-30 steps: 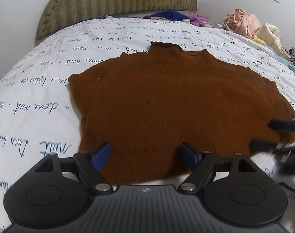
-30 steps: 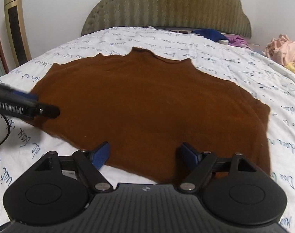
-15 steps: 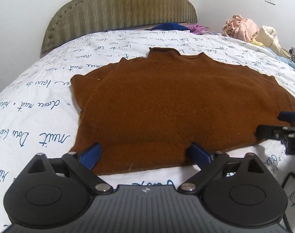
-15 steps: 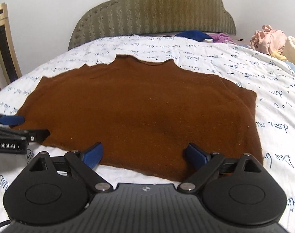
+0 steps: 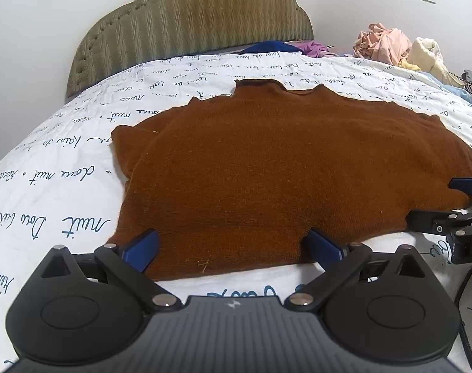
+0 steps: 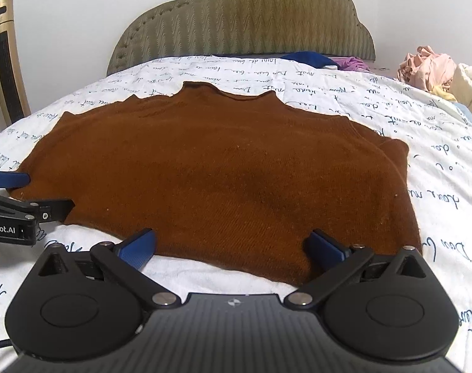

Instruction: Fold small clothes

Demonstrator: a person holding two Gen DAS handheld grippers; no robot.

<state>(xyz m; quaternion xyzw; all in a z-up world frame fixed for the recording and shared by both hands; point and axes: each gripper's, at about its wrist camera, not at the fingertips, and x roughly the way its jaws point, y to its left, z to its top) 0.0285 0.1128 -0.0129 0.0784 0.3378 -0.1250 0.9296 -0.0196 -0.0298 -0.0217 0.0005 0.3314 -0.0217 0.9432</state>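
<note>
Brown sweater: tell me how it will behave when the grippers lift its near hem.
The brown sweater lies limp and flat on the bedspread, so it will probably drape and sag between the left gripper and right gripper. Its fuzzy knit looks grippy, unlikely to slip. The tucked sleeve may fall loose.

The sweater [image 6: 223, 180] lies flat on the bed [image 6: 447, 168] — the right gripper [image 6: 233, 248] spread wide at its near hem, the left gripper [image 6: 34, 195] at its left edge.
</note>
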